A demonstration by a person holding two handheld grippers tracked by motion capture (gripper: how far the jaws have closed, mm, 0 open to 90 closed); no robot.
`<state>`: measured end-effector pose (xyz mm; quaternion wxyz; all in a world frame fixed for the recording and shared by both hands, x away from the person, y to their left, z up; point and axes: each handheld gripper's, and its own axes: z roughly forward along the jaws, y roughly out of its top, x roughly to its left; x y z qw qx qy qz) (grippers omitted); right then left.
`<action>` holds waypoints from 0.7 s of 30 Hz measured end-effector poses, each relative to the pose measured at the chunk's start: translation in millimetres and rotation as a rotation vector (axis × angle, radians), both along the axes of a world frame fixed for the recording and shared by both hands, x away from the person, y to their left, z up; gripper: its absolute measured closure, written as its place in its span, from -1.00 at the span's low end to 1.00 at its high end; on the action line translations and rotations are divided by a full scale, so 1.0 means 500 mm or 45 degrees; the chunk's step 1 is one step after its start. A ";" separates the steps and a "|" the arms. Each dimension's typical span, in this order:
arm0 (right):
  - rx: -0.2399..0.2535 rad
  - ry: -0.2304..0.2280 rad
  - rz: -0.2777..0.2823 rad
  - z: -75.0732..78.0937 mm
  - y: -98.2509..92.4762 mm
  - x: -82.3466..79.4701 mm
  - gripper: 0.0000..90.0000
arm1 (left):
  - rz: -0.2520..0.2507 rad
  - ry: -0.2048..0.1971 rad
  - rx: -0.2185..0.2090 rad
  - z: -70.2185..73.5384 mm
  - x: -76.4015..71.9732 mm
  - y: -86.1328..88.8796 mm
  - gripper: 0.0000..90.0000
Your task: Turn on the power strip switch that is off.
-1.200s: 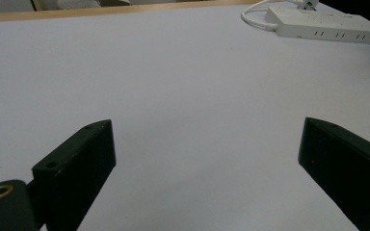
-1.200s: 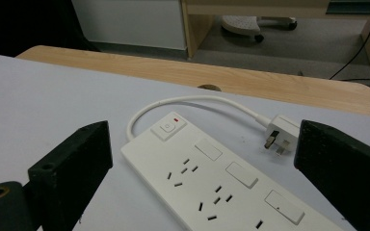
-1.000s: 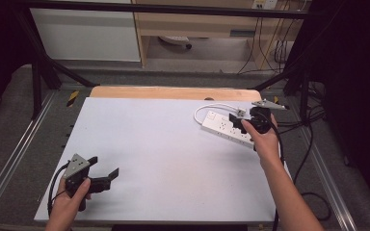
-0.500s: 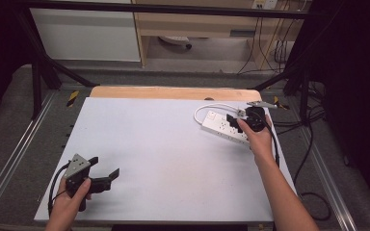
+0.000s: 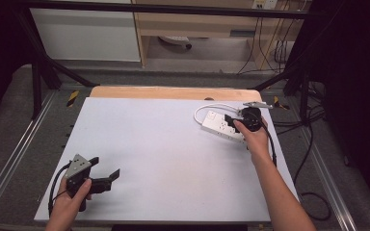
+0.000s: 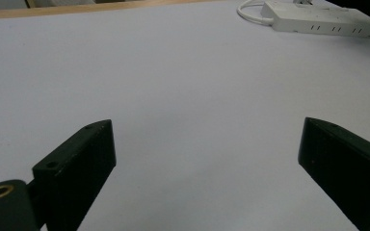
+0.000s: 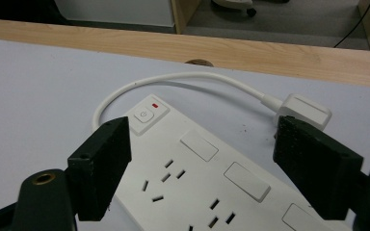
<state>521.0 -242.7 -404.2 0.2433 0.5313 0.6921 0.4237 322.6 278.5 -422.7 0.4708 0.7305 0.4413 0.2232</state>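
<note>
Left gripper (image 5: 107,174), near corner of the white table (image 5: 164,159): jaws wide apart, nothing between them. Right gripper (image 5: 232,121), far right of the table: jaws have just been closing, yet a clear gap remains on each side as they straddle the white power strip (image 7: 207,183); pads apparently not touching. Its cord (image 7: 183,79) loops to the plug (image 7: 304,109) beside the right jaw.

White-topped table (image 5: 164,144), white power strip (image 5: 217,126) lying flat near its far right corner
</note>
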 end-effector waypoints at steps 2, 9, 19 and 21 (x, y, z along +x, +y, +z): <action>0.001 -0.003 0.002 -0.003 0.000 0.002 -0.44 | -0.001 -0.001 0.003 0.000 0.000 0.000 -0.86; 0.016 -0.015 -0.006 -0.010 0.002 0.008 -0.30 | -0.004 -0.003 0.004 0.000 0.000 -0.001 -0.86; 0.015 -0.025 -0.009 -0.022 0.006 0.016 0.02 | -0.008 -0.001 0.007 -0.001 0.000 -0.002 -0.86; 0.029 -0.028 -0.002 -0.023 0.006 0.017 0.08 | -0.010 0.001 0.009 -0.001 0.000 -0.002 -0.86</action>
